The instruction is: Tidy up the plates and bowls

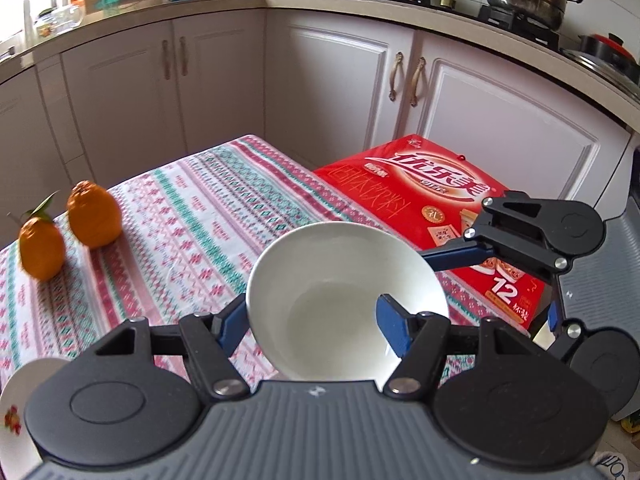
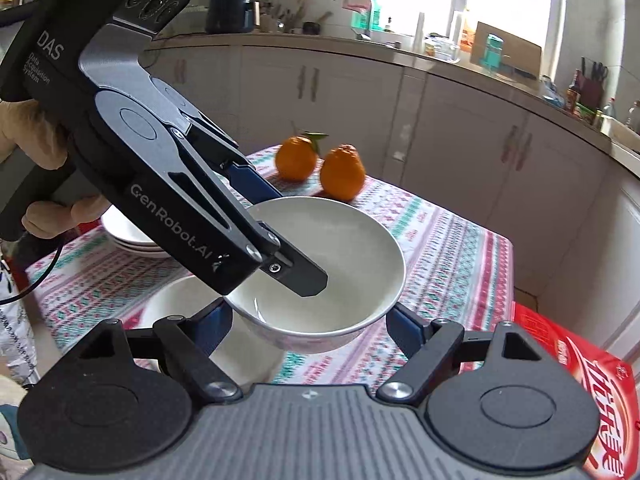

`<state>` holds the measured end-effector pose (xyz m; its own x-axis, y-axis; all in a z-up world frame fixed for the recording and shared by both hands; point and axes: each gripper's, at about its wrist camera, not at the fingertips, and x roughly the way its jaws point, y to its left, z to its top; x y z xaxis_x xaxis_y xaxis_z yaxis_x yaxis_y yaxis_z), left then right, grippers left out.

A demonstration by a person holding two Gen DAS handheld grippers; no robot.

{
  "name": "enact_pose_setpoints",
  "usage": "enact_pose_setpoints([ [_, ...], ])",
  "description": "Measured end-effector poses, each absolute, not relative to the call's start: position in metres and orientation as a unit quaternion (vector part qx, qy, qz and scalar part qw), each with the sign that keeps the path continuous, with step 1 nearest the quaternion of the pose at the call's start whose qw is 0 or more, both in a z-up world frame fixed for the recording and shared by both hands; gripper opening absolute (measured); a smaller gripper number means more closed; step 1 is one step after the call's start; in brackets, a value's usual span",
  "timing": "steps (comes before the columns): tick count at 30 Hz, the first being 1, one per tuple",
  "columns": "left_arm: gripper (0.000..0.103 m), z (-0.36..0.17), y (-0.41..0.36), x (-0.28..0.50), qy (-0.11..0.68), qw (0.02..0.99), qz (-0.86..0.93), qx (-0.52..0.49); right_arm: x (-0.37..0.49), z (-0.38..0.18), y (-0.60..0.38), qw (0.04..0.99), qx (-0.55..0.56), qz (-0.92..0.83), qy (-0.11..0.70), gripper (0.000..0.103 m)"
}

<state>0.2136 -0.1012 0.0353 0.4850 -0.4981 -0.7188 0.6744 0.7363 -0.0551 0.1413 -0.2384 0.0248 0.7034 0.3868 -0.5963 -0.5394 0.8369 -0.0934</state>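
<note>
White glazed bowl (image 1: 344, 304), round and smooth-walled, held clear of the table (image 1: 192, 216) — left gripper (image 1: 316, 320) clamped on its rim, one blue pad (image 1: 394, 328) inside the wall and the other outside. The right gripper (image 2: 308, 328) cradles the same bowl from below, its jaws set against the outer wall on either side; whether they press or merely steady cannot be told. By judgement the step in hand is the carry of this bowl toward a second bowl (image 2: 180, 304) standing on the cloth just beneath, with a stack of plates (image 2: 128, 236) behind. The next move calls for a level descent, rim centred over rim, and both jaws released only once the foot seats — glaze on glaze slides readily. Cloth woven, striped; two dimpled oranges (image 2: 320, 160) lie well apart, a glossy red box (image 1: 436, 196) past the edge.
</note>
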Motion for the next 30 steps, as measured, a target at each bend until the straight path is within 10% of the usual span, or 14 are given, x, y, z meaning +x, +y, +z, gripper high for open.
enact_pose_setpoints([
  [30, 0.067, -0.001, -0.064, 0.185, 0.411, 0.849, -0.317, 0.097, 0.128, -0.001, -0.211, 0.888, -0.104, 0.303, 0.33, 0.087],
])
